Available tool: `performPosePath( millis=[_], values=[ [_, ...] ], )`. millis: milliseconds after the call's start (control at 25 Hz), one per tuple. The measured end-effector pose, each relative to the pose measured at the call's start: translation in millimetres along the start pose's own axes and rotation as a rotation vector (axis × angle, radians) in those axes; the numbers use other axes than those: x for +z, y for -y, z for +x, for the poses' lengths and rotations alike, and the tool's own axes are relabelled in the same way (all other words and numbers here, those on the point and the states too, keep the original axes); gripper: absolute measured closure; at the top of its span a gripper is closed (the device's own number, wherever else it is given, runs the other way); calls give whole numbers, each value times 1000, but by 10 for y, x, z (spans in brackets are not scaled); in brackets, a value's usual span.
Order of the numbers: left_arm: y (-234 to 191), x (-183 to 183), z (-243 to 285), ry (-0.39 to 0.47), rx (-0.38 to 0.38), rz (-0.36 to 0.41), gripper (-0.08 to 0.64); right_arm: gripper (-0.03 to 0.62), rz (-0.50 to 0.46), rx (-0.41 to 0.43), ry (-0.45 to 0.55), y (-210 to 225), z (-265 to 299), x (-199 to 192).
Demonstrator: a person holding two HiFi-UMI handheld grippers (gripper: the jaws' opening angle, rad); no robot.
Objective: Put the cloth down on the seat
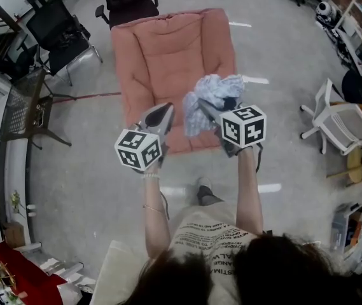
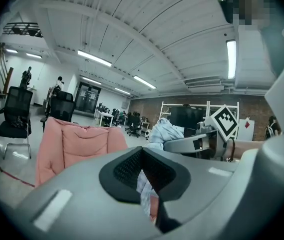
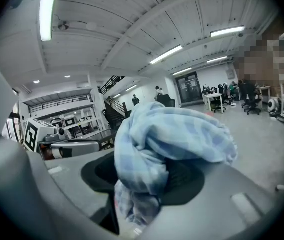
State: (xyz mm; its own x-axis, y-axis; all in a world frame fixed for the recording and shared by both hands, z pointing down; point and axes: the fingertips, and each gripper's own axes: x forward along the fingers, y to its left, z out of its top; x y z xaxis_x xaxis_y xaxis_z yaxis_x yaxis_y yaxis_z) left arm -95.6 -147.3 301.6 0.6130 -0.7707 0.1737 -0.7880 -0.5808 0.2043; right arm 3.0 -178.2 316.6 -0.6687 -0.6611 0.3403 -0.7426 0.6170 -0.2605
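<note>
Right gripper (image 1: pixel 207 112): jaws were clamped on the cloth (image 3: pixel 161 144), fairly wide because the bunch between the pads was thick. Most of the light blue checked fabric was piled over the jaw tips at 12 o'clock, with a tail hanging down at 6 between the jaws.

Left gripper (image 1: pixel 163 114): jaws were together at the tips with nothing gripped. It sat just beside the right one, at its 9 o'clock.

In the head view, both marker cubes (image 1: pixel 243 126) were at 6 o'clock of their jaws, toward the person.

The cloth was over the 5 o'clock corner of the pink seat (image 1: pixel 161 49), near its front edge. In the left gripper view it rode up on the right gripper. Couldn't tell if the hanging tail touched the cushion.

The seat was at 12 o'clock from the person, on a grey floor (image 1: pixel 91 170). Black office chairs (image 1: pixel 53 24) were at its 10 to 12 o'clock. A white chair (image 1: pixel 340 122) was at 3 o'clock, well apart.
</note>
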Motion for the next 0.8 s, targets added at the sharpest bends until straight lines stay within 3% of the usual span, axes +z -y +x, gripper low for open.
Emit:
performPosePath(
  millis=[400,800],
  values=[
    [-354,-94,531,-41,52,-38,561,373,10,64,-51,454,512,90],
    [-570,-346,750,-88,92,-96,561,373,34,113,-106,634,873,-37]
  ],
)
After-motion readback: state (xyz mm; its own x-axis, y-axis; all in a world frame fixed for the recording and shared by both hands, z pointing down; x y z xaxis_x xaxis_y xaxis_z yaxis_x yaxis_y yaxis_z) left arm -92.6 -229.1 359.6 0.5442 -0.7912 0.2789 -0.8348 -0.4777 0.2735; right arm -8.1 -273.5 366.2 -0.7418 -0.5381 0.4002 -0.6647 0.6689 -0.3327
